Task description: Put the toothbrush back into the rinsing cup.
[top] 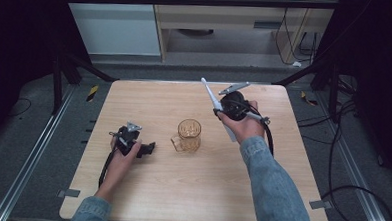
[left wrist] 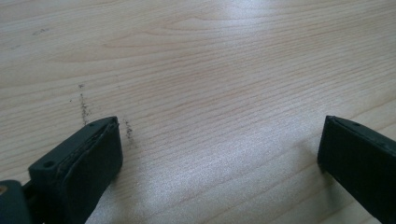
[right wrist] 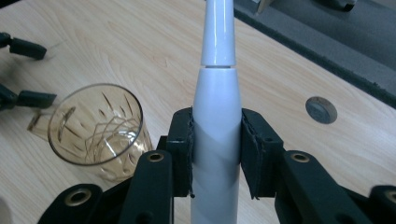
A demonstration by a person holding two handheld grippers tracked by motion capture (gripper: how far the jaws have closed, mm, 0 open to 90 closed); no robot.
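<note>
Evidently right gripper [right wrist: 216, 154] clamped white toothbrush [right wrist: 217, 93] mid-handle, raised right of amber glass mug [top: 188, 135] at table [top: 190, 200] centre, likely for dropping in. Left gripper [top: 147, 149] rested wide, empty, left of mug.

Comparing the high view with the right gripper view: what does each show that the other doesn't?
High view alone: the person's forearms, the whole table and the floor around it. Right gripper view alone: the right gripper with both pads clamped on the white electric toothbrush, and a round grey disc set in the tabletop. Both: the amber glass mug, the toothbrush and the left gripper.
</note>
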